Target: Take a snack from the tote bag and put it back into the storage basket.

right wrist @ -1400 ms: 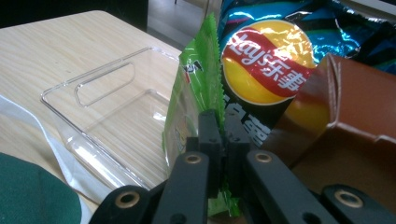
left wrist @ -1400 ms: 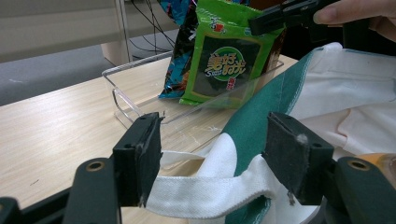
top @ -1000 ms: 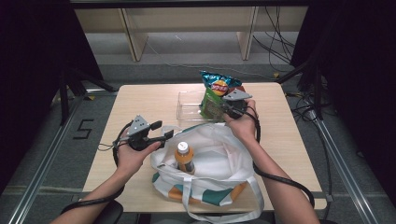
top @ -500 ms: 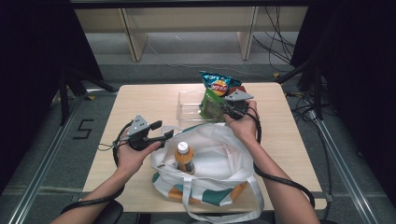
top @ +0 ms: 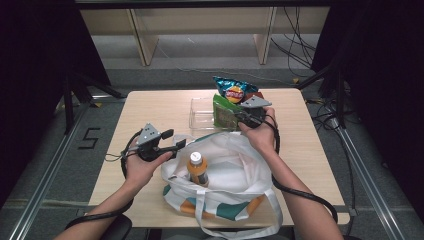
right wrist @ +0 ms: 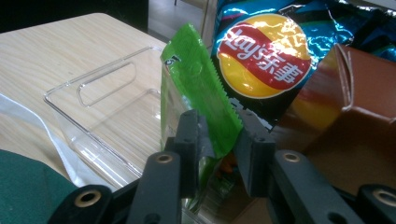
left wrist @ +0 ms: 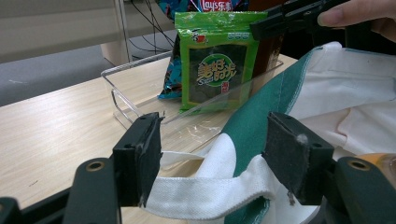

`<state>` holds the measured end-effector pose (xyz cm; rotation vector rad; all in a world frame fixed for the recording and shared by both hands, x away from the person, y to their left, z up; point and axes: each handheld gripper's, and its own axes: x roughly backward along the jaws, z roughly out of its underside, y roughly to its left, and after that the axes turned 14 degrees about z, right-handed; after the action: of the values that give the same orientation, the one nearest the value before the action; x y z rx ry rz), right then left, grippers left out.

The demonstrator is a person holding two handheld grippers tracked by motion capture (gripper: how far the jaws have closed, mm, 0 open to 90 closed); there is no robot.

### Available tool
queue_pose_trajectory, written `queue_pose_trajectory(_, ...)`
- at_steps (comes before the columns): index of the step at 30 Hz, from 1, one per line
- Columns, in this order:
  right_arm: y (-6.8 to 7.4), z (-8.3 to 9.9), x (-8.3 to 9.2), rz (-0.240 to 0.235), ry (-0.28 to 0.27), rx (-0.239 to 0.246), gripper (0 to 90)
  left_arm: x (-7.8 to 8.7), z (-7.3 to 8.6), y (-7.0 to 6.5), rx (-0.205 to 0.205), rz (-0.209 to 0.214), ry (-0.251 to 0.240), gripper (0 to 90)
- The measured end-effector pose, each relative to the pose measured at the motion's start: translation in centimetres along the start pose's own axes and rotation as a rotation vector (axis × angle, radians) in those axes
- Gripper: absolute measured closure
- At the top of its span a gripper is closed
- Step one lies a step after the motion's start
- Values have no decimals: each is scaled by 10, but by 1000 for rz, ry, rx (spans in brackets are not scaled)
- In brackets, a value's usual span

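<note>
Since the earlier frame my right gripper (right wrist: 217, 140) has just been opening its jaws; the green seaweed packet (right wrist: 198, 98) stands upright between them, the pads no longer pressing hard, in the clear plastic bin (right wrist: 100, 107). Behind it leans the blue chip bag (right wrist: 266, 60), with a brown carton (right wrist: 355, 116) beside it. My left gripper (left wrist: 212, 158) sits with jaws fairly wide around the white strap (left wrist: 205, 196) of the tote bag (top: 235, 170), not pinching it. An orange-capped bottle (top: 197, 167) stands inside the bag on the wooden table (top: 150, 110).
</note>
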<state>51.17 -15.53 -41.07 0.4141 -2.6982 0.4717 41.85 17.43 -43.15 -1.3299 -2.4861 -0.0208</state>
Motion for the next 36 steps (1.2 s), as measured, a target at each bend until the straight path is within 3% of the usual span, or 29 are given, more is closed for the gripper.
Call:
queue_pose_trajectory(7,0,-6,7,7,-46,-10,651,0,0,0,-1,3,3,359)
queue_pose_trajectory(9,1,-7,12,-4,-22,-34,637,0,0,-1,-3,3,4,360)
queue_pose_trajectory(12,-2,-9,15,-5,-51,-10,626,0,0,0,-3,2,4,359)
queue_pose_trajectory(14,-1,-9,19,-12,-36,-31,621,0,0,0,-3,2,3,359)
queue_pose_trajectory(18,-5,-10,25,-12,-65,-13,615,-1,0,0,-3,2,3,359)
queue_pose_trajectory(20,-3,-11,30,-23,-46,-28,612,-1,-1,-1,-3,1,2,359)
queue_pose_trajectory(23,-5,-10,34,-20,-59,-39,607,-1,0,-1,-3,2,2,359)
queue_pose_trajectory(24,-8,-9,33,-19,-82,-22,607,-1,0,0,-3,5,0,360)
queue_pose_trajectory(26,-8,-7,37,-36,-53,-57,606,-2,0,0,-2,8,-5,359)
queue_pose_trajectory(28,-11,-5,38,-39,-72,-37,606,-1,-1,0,-3,1,0,359)
queue_pose_trajectory(36,-16,2,51,-79,-64,-71,595,-1,-1,0,-3,3,-3,360)
